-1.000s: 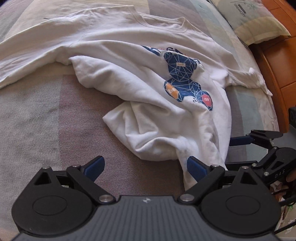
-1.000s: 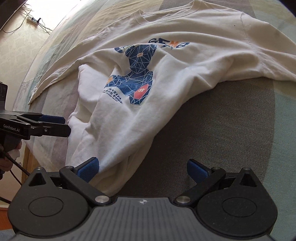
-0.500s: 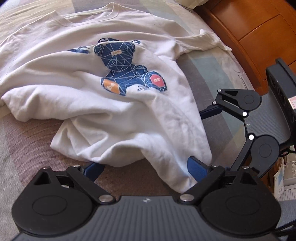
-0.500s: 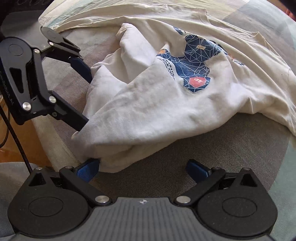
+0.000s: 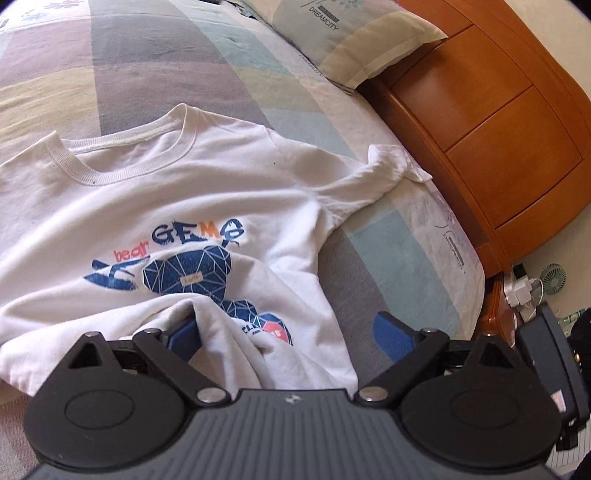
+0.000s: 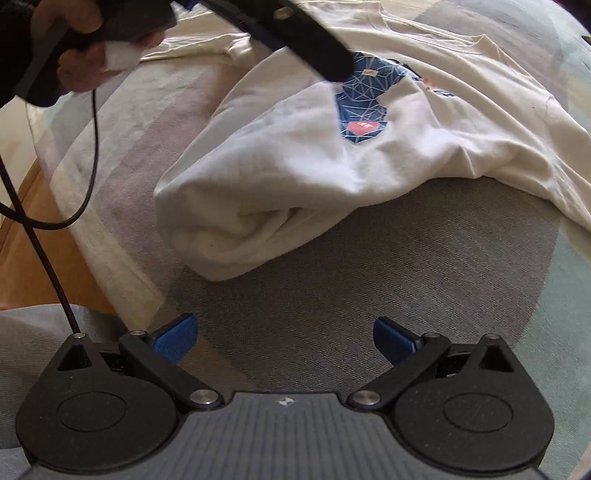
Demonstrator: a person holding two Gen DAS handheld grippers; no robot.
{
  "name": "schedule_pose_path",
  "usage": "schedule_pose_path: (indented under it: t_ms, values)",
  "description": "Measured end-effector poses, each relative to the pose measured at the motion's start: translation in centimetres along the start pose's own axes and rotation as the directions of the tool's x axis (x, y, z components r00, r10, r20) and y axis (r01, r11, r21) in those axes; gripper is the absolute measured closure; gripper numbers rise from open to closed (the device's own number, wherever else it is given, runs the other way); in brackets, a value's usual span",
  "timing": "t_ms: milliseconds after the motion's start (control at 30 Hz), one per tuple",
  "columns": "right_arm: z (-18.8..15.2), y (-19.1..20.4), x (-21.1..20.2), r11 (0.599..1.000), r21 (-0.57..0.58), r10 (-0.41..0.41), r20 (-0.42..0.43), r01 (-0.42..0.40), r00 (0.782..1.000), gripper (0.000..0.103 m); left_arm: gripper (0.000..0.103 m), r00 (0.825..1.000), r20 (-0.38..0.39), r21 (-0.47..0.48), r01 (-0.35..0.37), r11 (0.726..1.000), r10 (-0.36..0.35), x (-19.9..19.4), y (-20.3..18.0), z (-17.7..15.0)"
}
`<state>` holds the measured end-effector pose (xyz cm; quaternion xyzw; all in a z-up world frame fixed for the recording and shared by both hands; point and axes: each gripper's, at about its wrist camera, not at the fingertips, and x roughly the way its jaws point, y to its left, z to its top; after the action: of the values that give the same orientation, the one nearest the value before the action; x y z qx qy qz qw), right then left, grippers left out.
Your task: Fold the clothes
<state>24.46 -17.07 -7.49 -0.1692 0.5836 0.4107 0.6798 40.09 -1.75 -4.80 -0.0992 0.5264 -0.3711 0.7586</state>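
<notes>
A white T-shirt [image 5: 155,192] with a blue bear print lies face up on the striped bed cover [image 5: 140,62]. Its lower part is bunched up. My left gripper [image 5: 288,338] is open, low over the shirt, and a raised fold of the hem [image 5: 229,343] lies between its fingers, against the left pad. In the right wrist view the bunched hem [image 6: 258,206] lies ahead on the cover. My right gripper [image 6: 284,338] is open over bare cover, apart from the cloth. The left gripper's finger [image 6: 314,48] reaches over the print from the top.
A pillow [image 5: 354,33] lies at the bed's head beside a wooden headboard [image 5: 498,110]. A small fan [image 5: 552,280] and plugs sit past the bed's right edge. A hand [image 6: 74,66] holds the left tool, with a black cable [image 6: 55,206] hanging near the bed's edge.
My left gripper moved forward over the shirt, and the hem fold now sits between its fingers. The right gripper has drawn back from the hem it was touching. Both stayed open.
</notes>
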Motion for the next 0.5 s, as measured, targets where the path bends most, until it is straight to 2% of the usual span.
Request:
schedule_pose_path:
  t_ms: [67,167,300,500]
  values:
    - [1.1,0.8,0.6,0.996,-0.003,0.086,0.012,-0.085,0.996,0.000,0.008,1.000,-0.004,-0.020,0.007,1.000,-0.007,0.2,0.6,0.8]
    - [2.9,1.4,2.3,0.976,-0.006,0.219,0.031,-0.219,0.975,0.000,0.008,1.000,-0.019,-0.047,0.016,0.999,-0.017,0.3,1.7,1.7]
    - [5.9,1.2,3.4,0.975,-0.023,0.223,0.126,-0.222,0.967,0.000,0.007,1.000,-0.027,-0.051,0.001,0.999,-0.002,-1.1,2.6,1.6]
    - [9.1,-2.6,-0.9,0.986,-0.005,0.158,0.328,-0.165,0.931,0.000,0.007,0.995,0.013,-0.097,-0.092,0.991,0.094,-5.5,4.8,1.2]
